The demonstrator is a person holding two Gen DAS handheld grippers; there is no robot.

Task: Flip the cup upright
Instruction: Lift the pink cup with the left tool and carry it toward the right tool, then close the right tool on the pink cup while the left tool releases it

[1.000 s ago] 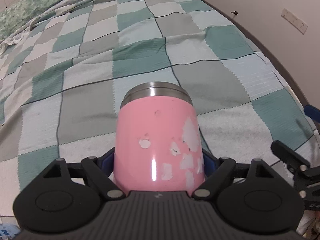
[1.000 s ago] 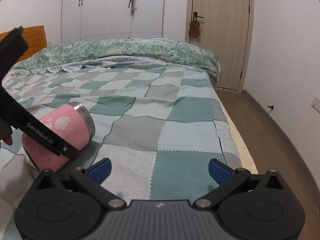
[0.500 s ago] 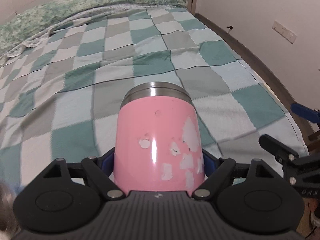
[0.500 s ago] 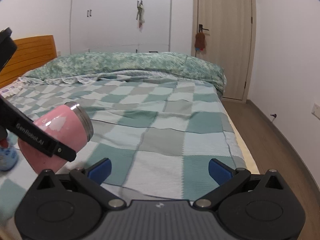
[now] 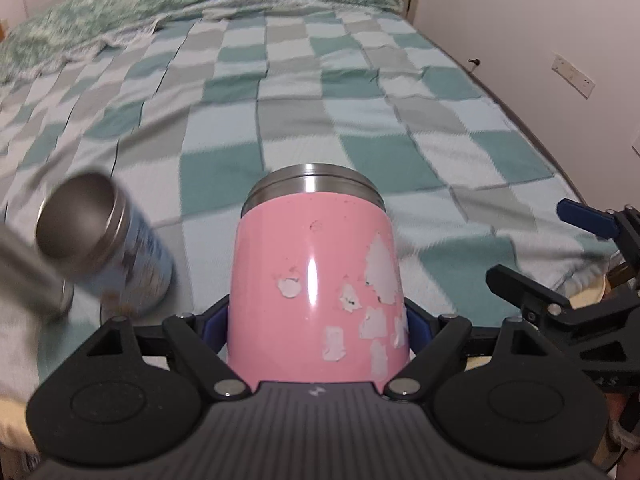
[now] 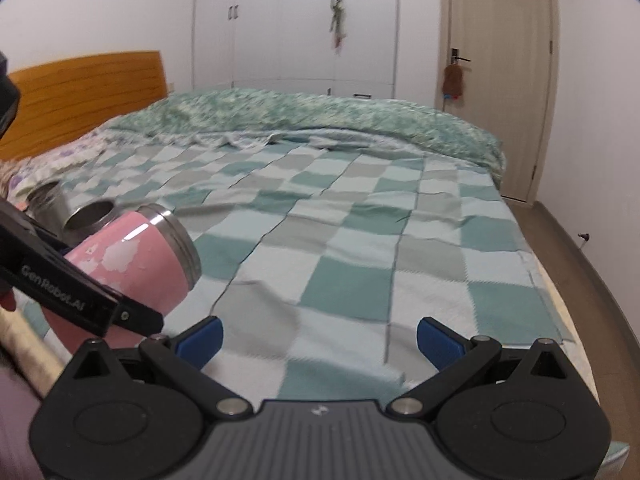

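My left gripper [image 5: 316, 324] is shut on a pink metal cup [image 5: 316, 292] with chipped paint and a steel rim. The cup points forward, tilted, held above the checked bedspread [image 5: 304, 120]. In the right wrist view the pink cup [image 6: 136, 264] shows at the left, lying tilted in the left gripper, rim toward the bed's middle. My right gripper [image 6: 318, 338] is open and empty over the bed's near edge.
A blue cup [image 5: 120, 256] with a steel rim stands tilted on the bed at the left, next to another steel cylinder [image 5: 28, 268]. Both show blurred behind the pink cup in the right wrist view [image 6: 88, 212]. A wall runs along the bed's right side.
The left gripper has swung left and up with the pink cup, bringing the blue cup and steel cylinder into view. The right gripper's view has also lifted and turned left.
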